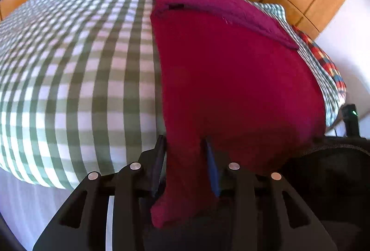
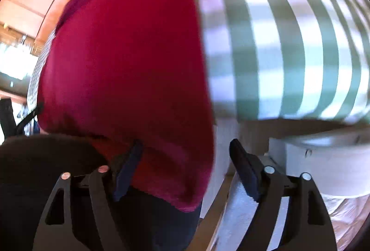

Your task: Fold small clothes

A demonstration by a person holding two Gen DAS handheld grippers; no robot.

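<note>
While you're lining up this fold, the red garment (image 1: 231,79) is lying on the checked bedsheet (image 1: 69,79), its near edge hanging over the side. Your left gripper (image 1: 185,147) is pinching the left corner. Your right gripper (image 2: 185,147) is standing spread, cloth against one pad only; I'd be closing it on the other corner before lifting both evenly.

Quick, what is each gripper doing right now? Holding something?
Left gripper: shut on the near edge of the magenta fabric garment.
Right gripper: open; the garment's corner hangs between its jaws, not pinched.
</note>
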